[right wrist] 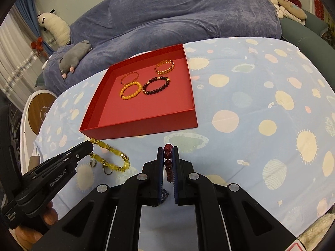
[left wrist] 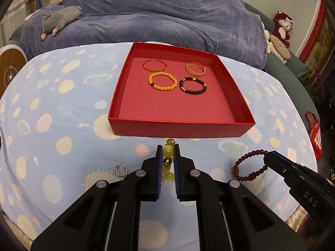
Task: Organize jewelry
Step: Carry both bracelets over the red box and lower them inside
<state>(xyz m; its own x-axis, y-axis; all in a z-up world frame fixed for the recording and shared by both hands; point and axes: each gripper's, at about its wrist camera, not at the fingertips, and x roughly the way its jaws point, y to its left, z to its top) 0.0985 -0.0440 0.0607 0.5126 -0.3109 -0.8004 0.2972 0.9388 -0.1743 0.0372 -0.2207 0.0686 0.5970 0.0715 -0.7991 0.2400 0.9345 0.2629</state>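
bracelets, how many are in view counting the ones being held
6. In the red box: thin gold bangle, gold chain bracelet, orange bead bracelet, dark bead bracelet. Left gripper holds a yellow stone bracelet; right gripper a maroon bead bracelet.

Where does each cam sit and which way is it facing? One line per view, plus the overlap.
Left wrist: on the left gripper, looking down along its fingers, shut on the yellow bracelet, toward the red box; the right gripper enters from the right.
Right wrist: on the right gripper, shut on the maroon bracelet, box ahead-left; the left gripper and a hand show lower left.
Shared: box with four bracelets, both held bracelets, spotted cloth, blue cover.
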